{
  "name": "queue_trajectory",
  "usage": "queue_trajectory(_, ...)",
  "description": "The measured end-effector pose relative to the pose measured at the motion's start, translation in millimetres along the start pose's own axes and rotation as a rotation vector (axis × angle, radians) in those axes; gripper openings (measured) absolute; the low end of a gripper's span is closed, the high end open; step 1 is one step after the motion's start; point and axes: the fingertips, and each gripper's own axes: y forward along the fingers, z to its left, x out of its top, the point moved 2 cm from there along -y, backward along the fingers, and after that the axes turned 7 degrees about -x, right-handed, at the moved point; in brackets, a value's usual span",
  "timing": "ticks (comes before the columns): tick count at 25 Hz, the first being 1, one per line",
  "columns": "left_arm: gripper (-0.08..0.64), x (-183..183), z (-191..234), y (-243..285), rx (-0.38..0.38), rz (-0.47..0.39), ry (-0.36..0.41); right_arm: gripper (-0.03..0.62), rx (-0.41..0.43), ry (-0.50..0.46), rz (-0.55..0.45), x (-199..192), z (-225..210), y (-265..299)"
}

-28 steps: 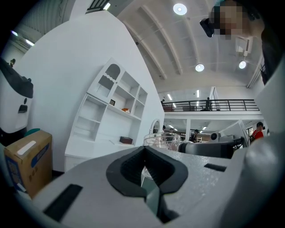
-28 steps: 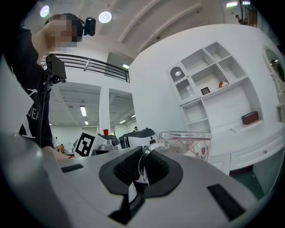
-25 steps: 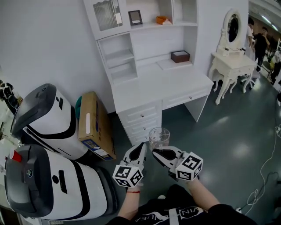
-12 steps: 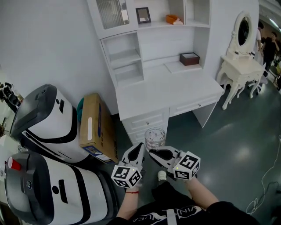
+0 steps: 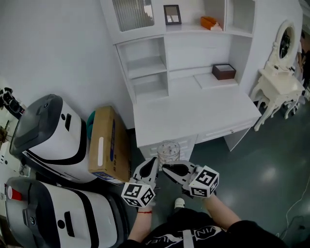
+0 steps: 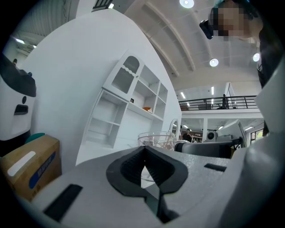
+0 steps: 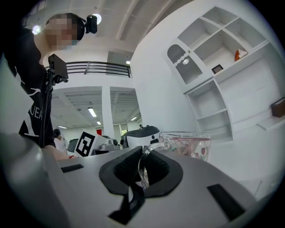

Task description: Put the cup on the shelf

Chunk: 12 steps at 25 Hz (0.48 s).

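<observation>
Bare white desktop (image 5: 193, 114) straight ahead of the cup (image 5: 168, 150), open air between. Two open-fronted shelf cubbies (image 5: 145, 55) at left, nothing inside. Brown box (image 5: 224, 71) on the low right ledge (image 5: 206, 80); frame (image 5: 172, 14) and orange item (image 5: 209, 23) on the top shelf (image 5: 191, 29). Cardboard carton (image 5: 107, 140) crowding the left flank.

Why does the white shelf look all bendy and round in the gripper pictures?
Left gripper view: its wide-angle lens bows the shelf and blackens the corners. Right gripper view: the same bending, corners dark too, the cup looks sharp. Head view: the shelf's edges run much straighter.
</observation>
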Motion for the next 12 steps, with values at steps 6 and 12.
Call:
queue_trajectory(6,0.005,5,43,44,0.031,-0.011,-0.01,0.012,0.029,0.001,0.012,7,-52,34)
queue_trajectory(12,0.006,-1,70,67,0.063,0.0,-0.014,0.012,0.041,0.026,0.022,2,-87,50)
